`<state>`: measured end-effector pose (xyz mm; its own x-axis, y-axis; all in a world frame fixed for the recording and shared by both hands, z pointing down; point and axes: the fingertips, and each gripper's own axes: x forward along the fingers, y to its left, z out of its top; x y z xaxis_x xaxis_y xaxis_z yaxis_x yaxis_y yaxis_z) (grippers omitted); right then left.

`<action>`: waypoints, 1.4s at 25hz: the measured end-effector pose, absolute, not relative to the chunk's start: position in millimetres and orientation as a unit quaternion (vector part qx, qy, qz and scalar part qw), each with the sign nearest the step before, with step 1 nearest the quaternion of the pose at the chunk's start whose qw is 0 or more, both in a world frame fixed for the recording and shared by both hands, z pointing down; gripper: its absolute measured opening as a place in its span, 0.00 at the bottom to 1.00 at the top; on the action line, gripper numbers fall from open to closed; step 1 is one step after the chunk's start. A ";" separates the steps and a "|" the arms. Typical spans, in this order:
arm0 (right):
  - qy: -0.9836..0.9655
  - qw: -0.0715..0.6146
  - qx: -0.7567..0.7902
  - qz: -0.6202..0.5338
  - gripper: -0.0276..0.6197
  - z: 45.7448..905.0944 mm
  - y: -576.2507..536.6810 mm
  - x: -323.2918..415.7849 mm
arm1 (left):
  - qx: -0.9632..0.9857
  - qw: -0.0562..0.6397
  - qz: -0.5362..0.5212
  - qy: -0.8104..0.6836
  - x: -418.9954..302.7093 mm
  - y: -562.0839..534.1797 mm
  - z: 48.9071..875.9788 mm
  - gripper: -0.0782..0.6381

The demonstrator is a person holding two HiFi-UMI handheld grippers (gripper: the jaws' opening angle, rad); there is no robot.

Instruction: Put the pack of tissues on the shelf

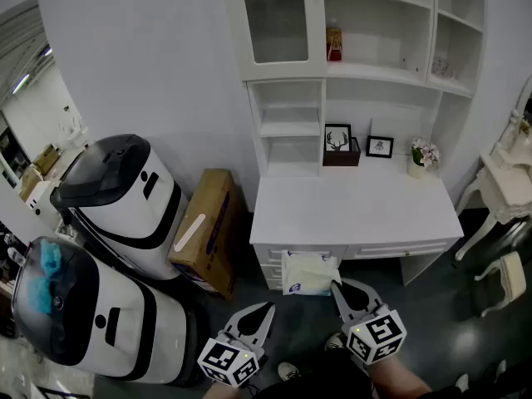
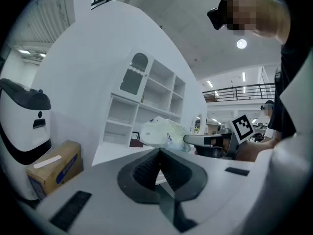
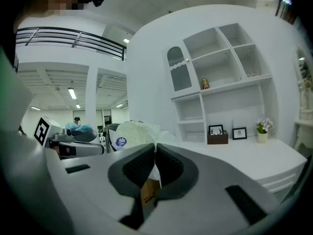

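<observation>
The pack of tissues (image 1: 307, 274), soft, white and green, hangs in front of the white desk (image 1: 357, 210). My right gripper (image 1: 336, 287) is shut on its right edge. In the right gripper view the pack (image 3: 131, 135) bulges just beyond the closed jaws of that gripper (image 3: 155, 153), which pinch the wrapper. My left gripper (image 1: 268, 310) sits lower left of the pack, shut and holding nothing. Its own view shows this gripper (image 2: 159, 153) with jaws closed to a point, and the pack (image 2: 164, 132) beyond it. The white shelf unit (image 1: 366, 73) rises behind the desk.
Two framed pictures (image 1: 337, 139), a flower vase (image 1: 418, 158) and a red bottle (image 1: 334, 44) occupy the desk back and shelves. A cardboard box (image 1: 206, 227) leans left of the desk. Two white machines (image 1: 125, 198) stand at left. A white chair (image 1: 507, 277) is at right.
</observation>
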<state>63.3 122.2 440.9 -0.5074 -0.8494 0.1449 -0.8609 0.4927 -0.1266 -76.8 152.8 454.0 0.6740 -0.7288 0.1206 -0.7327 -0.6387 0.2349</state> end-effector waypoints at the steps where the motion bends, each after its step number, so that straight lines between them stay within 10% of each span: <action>1: -0.863 0.031 0.496 0.091 0.05 440.6 123.2 62.6 | 0.905 0.133 0.007 -0.404 -77.7 154.0 453.9 0.11; 35: -0.862 0.039 0.499 0.083 0.05 440.5 102.0 30.0 | 0.900 0.141 -0.001 -0.414 -119.4 151.7 461.0 0.11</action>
